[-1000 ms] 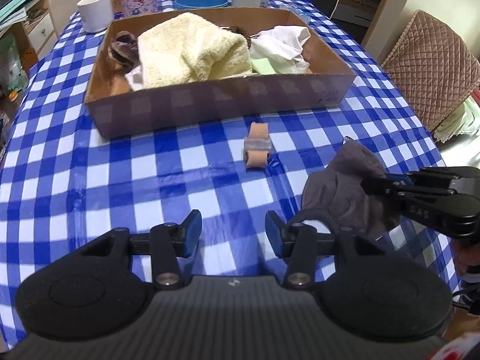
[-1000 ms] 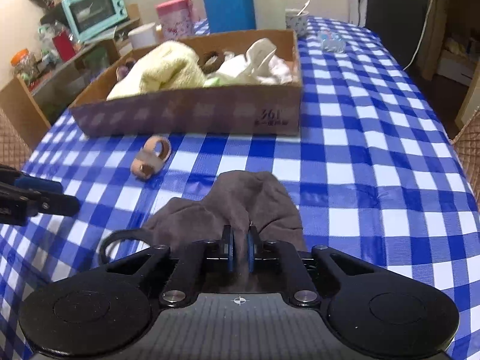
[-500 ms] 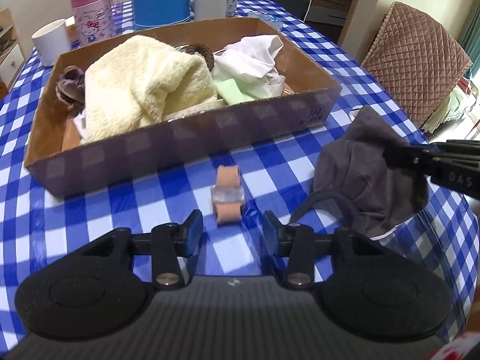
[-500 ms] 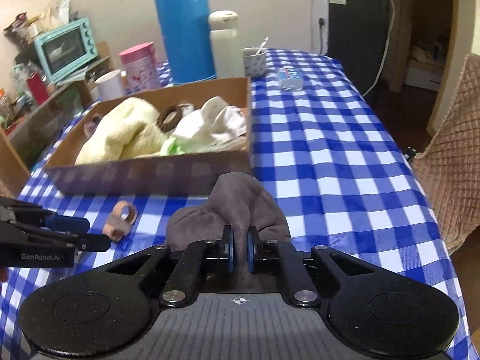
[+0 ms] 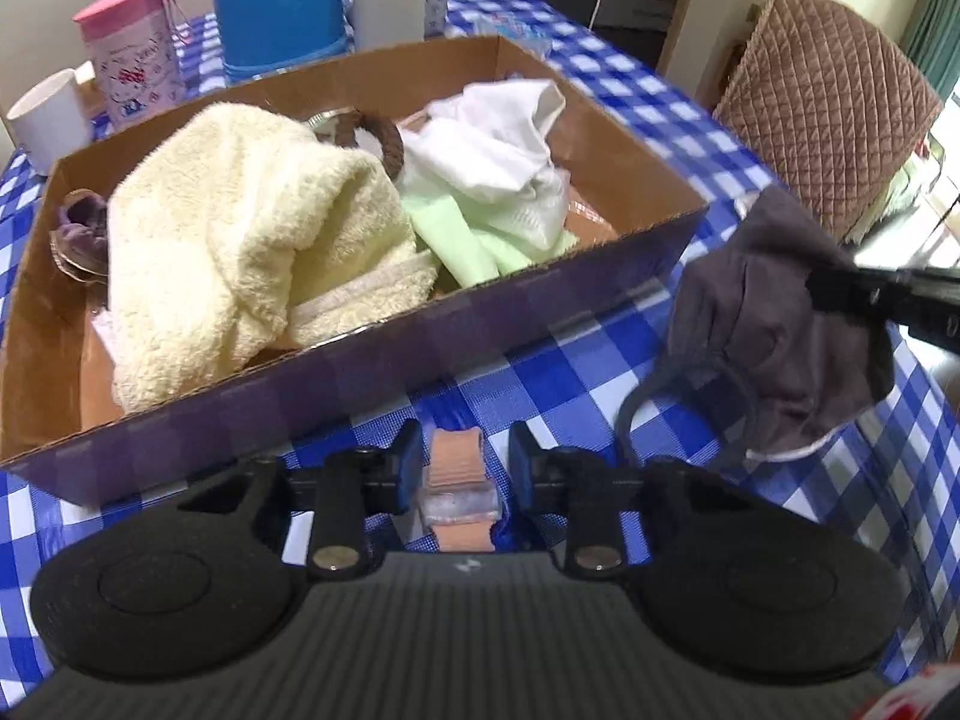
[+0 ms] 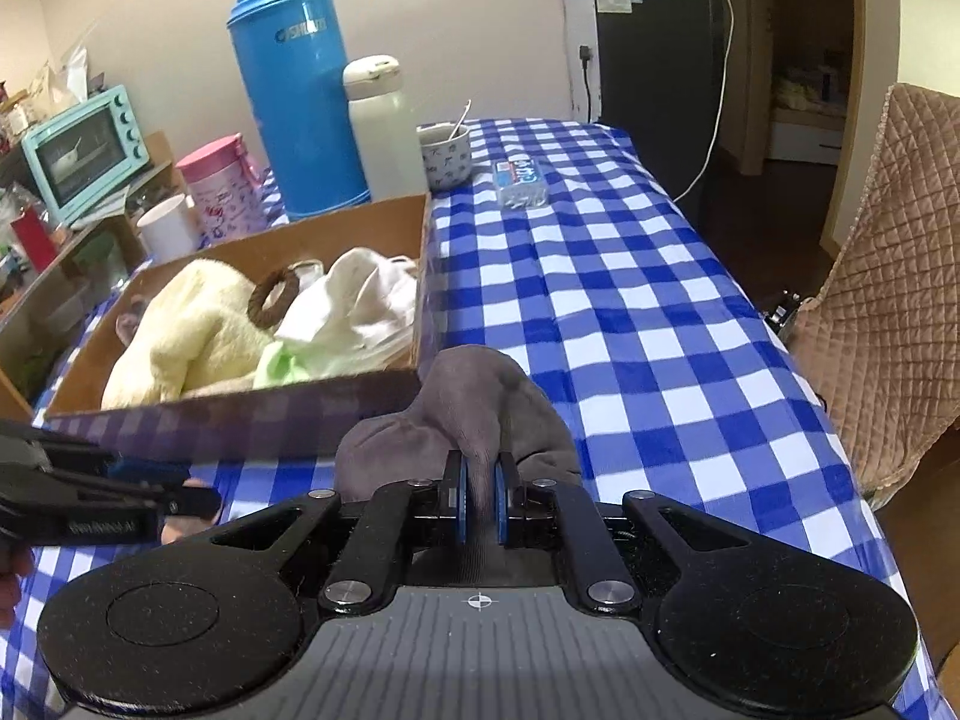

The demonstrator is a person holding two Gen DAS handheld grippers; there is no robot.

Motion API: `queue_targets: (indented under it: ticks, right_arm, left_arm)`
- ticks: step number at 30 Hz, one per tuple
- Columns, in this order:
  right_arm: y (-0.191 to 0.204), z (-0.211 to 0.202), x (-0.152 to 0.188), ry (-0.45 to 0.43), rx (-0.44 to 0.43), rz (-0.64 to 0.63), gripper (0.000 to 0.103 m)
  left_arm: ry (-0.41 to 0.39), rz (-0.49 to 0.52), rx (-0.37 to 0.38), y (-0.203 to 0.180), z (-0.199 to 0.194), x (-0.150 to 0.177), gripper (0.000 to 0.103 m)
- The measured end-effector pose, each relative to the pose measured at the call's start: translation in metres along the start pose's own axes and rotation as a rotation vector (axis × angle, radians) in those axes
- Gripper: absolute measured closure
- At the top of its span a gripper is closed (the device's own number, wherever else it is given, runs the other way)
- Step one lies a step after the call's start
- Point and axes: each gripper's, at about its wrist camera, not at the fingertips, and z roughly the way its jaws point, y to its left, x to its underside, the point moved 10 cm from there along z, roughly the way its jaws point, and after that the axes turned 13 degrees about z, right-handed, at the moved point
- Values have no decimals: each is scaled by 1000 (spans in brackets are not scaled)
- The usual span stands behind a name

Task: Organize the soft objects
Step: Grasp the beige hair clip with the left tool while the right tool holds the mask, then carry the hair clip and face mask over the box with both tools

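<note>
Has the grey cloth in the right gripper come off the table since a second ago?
Yes. The grey cloth hangs raised beside the cardboard box.

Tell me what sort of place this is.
Most likely a home dining area: a table under a blue-and-white checked tablecloth, a tall blue thermos flask beside a small patterned cup with a spoon, and a mint-green countertop toaster oven on a cluttered side shelf.

The near end of the peach wristband (image 5: 459,489) slips under the left gripper (image 5: 460,468) body, its jaws closing around it; contact unclear. Ahead, the yellow towel (image 5: 240,240) covers part of the box (image 5: 372,372) floor. To the right, the right gripper (image 5: 888,294) runs off-frame.
</note>
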Motion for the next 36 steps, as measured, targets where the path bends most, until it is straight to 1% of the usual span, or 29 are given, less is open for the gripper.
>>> queue_targets:
  ticks: [1, 3, 10, 16, 23, 28, 33, 36]
  right_arm:
    - [0, 0, -1, -1, 0, 2, 94]
    - [0, 2, -3, -3, -3, 6, 94]
    - [0, 3, -1, 7, -11, 16, 94]
    - [3, -3, 0, 1, -19, 15, 94]
    - [8, -21, -5, -28, -36, 23, 94]
    - [15, -37, -15, -62, -64, 28, 94]
    - [35, -51, -34, -110, -113, -4, 94]
    - [52, -56, -49, -143, -146, -34, 94]
  left_arm:
    - [9, 2, 2, 0, 3, 0, 80]
    - [19, 2, 5, 1, 6, 1, 86]
    - [14, 8, -4, 4, 2, 2, 88]
    - [-13, 1, -14, 6, -11, 1, 89]
    - [-65, -54, -41, 22, -49, 8, 89]
    - [-116, -101, -94, 46, -86, 13, 89]
    - [-167, -156, -147, 73, -118, 11, 89]
    - [-196, -166, -177, 87, -131, 5, 89]
